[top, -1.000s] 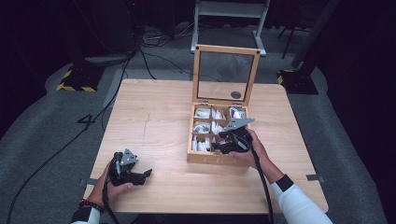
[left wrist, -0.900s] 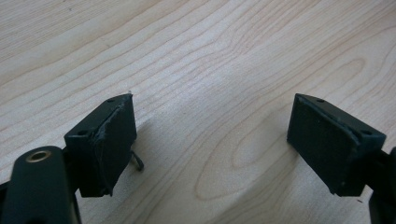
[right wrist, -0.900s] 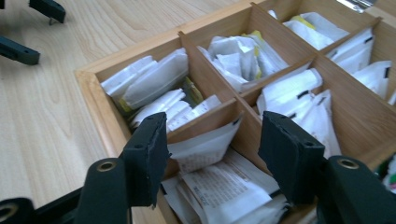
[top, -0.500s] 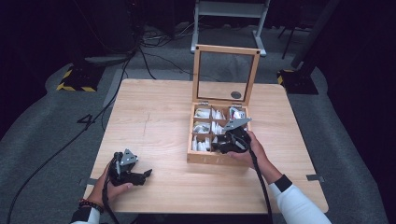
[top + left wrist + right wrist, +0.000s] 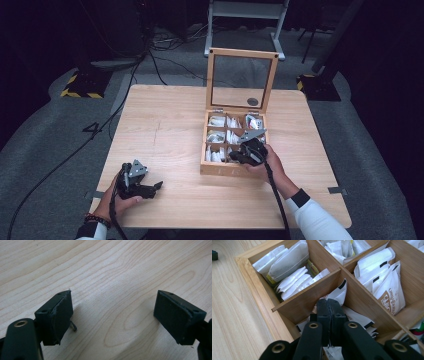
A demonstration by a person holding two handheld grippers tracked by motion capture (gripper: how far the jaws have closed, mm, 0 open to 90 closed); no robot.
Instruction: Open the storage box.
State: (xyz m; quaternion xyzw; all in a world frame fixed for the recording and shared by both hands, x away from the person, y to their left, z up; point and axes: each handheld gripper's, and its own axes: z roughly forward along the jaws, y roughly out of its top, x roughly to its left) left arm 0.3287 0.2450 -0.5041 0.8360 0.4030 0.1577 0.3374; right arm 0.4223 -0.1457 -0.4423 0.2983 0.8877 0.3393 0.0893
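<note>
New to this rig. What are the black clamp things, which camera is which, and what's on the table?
No robot here: a person holds a hand-held gripper in each hand. The high view looks down on the wooden table. The other two pictures come from cameras riding on each gripper, looking along its black jaws.

The left hand-held gripper rests near the table's front edge; its own view shows the jaws apart over bare wood, holding nothing.

The right hand-held gripper reaches into a wooden tea box with its glass lid standing up. Its jaws have just closed, in a compartment of white tea sachets. Whether a sachet is pinched between them I cannot tell.
</note>
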